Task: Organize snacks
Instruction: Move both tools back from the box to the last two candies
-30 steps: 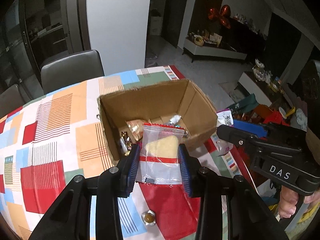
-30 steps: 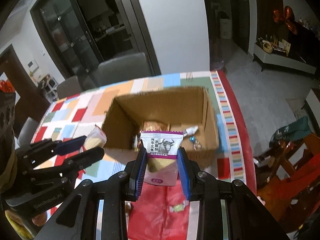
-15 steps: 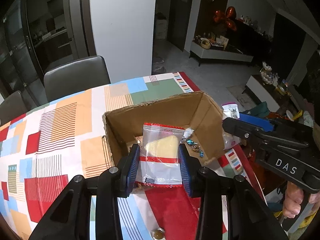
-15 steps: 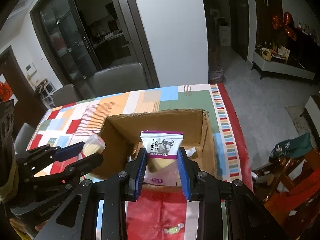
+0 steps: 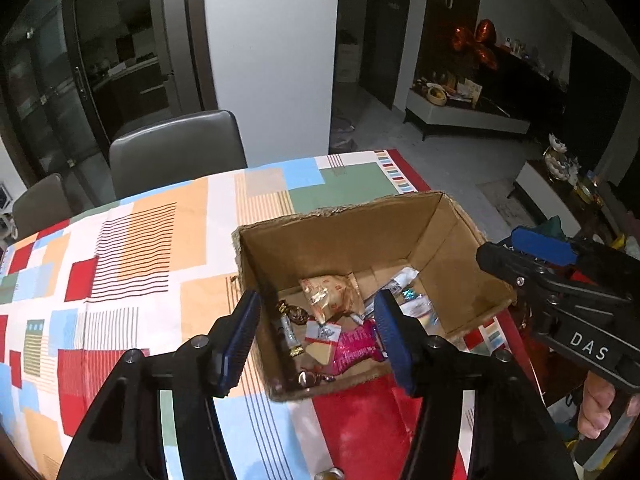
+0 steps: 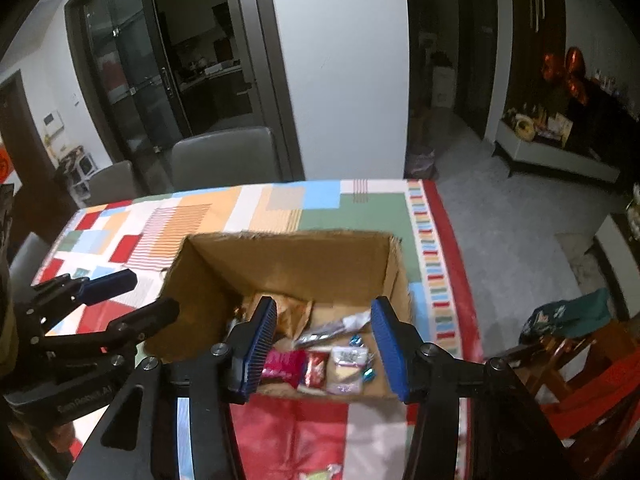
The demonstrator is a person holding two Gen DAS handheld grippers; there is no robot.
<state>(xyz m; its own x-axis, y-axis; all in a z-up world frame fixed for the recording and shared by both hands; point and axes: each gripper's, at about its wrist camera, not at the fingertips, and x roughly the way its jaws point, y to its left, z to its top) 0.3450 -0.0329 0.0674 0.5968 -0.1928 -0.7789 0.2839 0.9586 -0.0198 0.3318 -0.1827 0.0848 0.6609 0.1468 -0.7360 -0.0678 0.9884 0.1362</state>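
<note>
An open cardboard box (image 5: pixel 344 236) (image 6: pixel 288 256) stands on the patchwork tablecloth and holds several wrapped snacks. Among them lie a red-edged clear packet with a yellow wedge (image 5: pixel 322 342) (image 6: pixel 316 368), a purple-topped packet (image 6: pixel 348 368) and a pink packet (image 5: pixel 356 350) (image 6: pixel 282 362). My left gripper (image 5: pixel 318 340) is open and empty, above the box's near left edge. My right gripper (image 6: pixel 326 352) is open and empty, above the box's near edge. Each gripper shows in the other's view, the right (image 5: pixel 560 276) beside the box's right wall and the left (image 6: pixel 100 304) at its left.
A wrapped candy (image 5: pixel 328 474) lies on the cloth at the bottom edge; another (image 6: pixel 328 470) shows likewise. Grey chairs (image 5: pixel 176 148) stand behind the table (image 5: pixel 140 232). Wooden chairs (image 6: pixel 576 360) with clothes crowd the right side. The table's right edge is close to the box.
Both grippers moved forward over the box and opened. The red-edged packet and the purple-topped packet dropped out of the jaws and now lie inside the box.
</note>
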